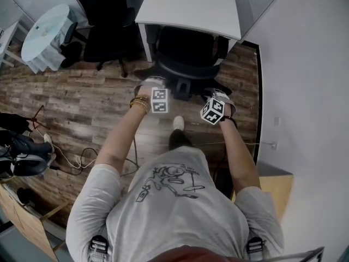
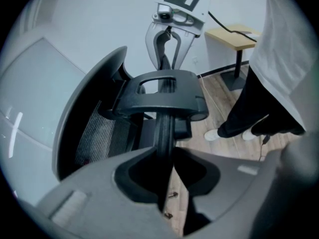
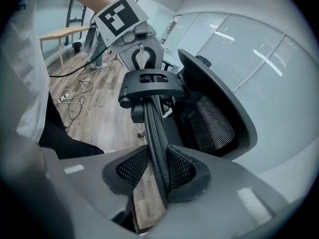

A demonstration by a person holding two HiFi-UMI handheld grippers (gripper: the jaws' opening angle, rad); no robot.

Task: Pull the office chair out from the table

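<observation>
Both tongs grip the chair's headrest (image 2: 163,128), left tongs (image 2: 166,178) and right tongs (image 3: 157,176) at opposite ends. The chair (image 1: 185,53) sits half under the white tabletop (image 1: 185,7). An even, level pull should roll it straight across the wood floor (image 1: 92,91), avoiding the cables (image 1: 82,160).

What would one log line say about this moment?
left tongs: shut on office chair back | right tongs: same | office chair: partly under table

Head view steeply down from above; gripper views close, opposed, across one office chair (image 1: 188,59).
</observation>
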